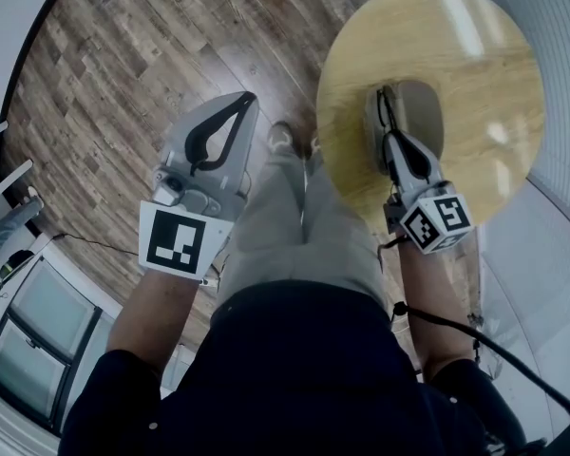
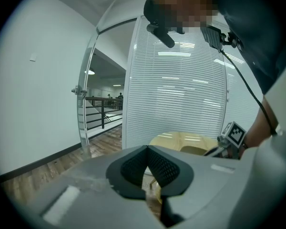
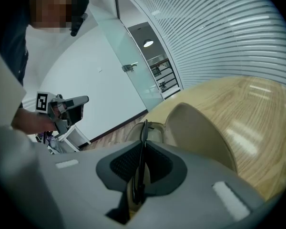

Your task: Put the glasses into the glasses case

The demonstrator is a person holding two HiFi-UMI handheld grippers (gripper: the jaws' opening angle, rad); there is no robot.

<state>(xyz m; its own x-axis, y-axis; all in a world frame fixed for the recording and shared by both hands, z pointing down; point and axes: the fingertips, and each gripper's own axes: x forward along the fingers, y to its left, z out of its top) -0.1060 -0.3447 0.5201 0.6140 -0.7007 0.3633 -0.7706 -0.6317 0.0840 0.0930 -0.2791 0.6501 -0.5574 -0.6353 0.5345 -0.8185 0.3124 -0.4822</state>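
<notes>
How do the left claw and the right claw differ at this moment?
The left claw is shut on nothing; the right claw is shut on the glasses. The left claw hangs over the floor, the right claw over the table, by the glasses case. Both are grey.

A round light-wood table [image 1: 475,55] carries 1 beige glasses case [image 3: 198,128] lying directly on its top.

A round pale wooden bench [image 1: 475,55] stands on a dark plank floor [image 1: 123,65], near a curved wall of white slats [image 2: 181,80]. Beside the slats is a glass door [image 3: 133,87] with a metal handle [image 3: 129,67], and beyond it a black railing [image 2: 102,112]. A thin black cable [image 1: 85,242] crosses the floor.
</notes>
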